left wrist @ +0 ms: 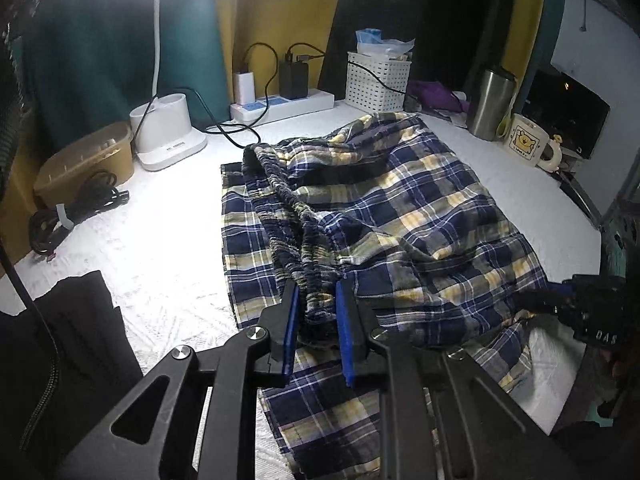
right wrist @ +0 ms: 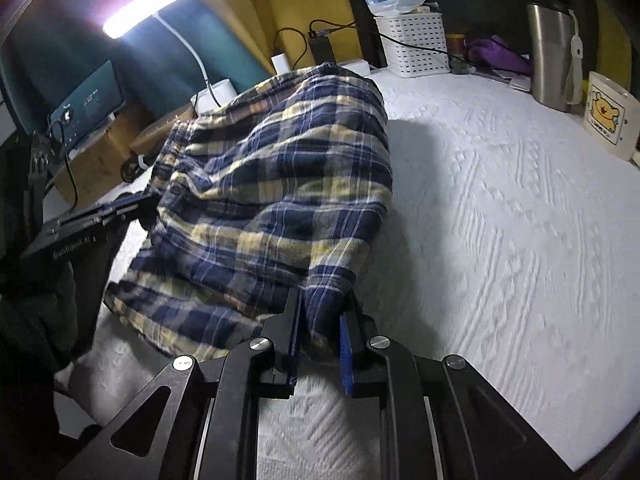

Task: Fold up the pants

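Blue, yellow and white plaid pants (left wrist: 400, 208) lie bunched on a white textured table cover (left wrist: 160, 240). My left gripper (left wrist: 318, 288) is shut on the gathered elastic waistband (left wrist: 296, 216), which runs away from its blue pads. In the left wrist view my right gripper (left wrist: 560, 300) shows at the right edge, clamped on the cloth's right side. In the right wrist view my right gripper (right wrist: 324, 300) is shut on a fold of the pants (right wrist: 280, 184), lifted in a hump above the cover. The left gripper (right wrist: 120, 204) appears at the left, gripping the other end.
A lamp base (left wrist: 168, 132), power strip with chargers (left wrist: 280, 104), white basket (left wrist: 378, 80), steel tumbler (left wrist: 490, 104) and bear mug (left wrist: 526, 140) line the back. A brown tub (left wrist: 88, 160) and coiled cable (left wrist: 68, 216) sit left. Dark clothing (left wrist: 60, 360) lies near left.
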`<state>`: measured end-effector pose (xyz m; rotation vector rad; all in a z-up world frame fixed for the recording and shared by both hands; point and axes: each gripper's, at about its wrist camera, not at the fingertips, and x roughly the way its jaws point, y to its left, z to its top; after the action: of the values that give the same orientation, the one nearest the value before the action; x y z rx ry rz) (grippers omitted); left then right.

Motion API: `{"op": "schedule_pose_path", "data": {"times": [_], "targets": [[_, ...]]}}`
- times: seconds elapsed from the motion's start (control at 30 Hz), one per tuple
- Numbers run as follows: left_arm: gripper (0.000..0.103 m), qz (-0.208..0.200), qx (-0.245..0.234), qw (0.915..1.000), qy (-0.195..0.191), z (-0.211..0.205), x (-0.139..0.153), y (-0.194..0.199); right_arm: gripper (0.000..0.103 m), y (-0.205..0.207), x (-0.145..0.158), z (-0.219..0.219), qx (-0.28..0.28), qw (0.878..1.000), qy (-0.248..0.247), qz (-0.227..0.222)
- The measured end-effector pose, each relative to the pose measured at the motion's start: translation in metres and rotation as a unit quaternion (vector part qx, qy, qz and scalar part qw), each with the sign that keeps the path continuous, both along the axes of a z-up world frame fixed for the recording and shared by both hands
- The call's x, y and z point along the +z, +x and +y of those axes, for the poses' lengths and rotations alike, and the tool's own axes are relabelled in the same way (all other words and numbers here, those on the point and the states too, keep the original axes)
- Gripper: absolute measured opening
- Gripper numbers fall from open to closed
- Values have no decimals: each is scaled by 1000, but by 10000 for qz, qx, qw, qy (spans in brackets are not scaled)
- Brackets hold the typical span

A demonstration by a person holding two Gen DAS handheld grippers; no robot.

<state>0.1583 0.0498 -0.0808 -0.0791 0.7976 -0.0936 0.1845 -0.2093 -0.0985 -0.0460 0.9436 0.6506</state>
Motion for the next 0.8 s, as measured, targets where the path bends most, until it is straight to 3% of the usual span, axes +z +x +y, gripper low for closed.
{"op": "schedule_pose_path", "data": {"times": [0.27,0.5,0.53,0.6,0.63,0.67,0.7,0.77,0.8], "targets": [[17,5,123,9999,115,10,0,-4,13,-7,4,-12,-201,9997,-7,-150],[17,165,421,9987,252,28,3,-2,16,4,-1,-16,-159,9998,45,106],[17,210,484,9983,228,32,6,-2,20,5,0,-16,-111,9999,23,125],[17,207,554,9978,304,38,12,-3,41,9,4,-19,-121,9999,-93,53],[18,194,596,9972,401,39,14,-2,66,11,6,-22,-177,9997,-148,-29],[19,172,610,9968,477,39,17,0,82,13,8,-24,-207,9997,-133,-74],[22,145,591,9969,504,39,19,2,83,16,10,-26,-216,9997,-82,-98],[49,11,541,9973,503,37,24,7,83,25,14,-29,-247,9996,-32,-122],[53,-83,511,9975,477,35,27,10,83,30,16,-28,-283,9995,-63,-152]]}}
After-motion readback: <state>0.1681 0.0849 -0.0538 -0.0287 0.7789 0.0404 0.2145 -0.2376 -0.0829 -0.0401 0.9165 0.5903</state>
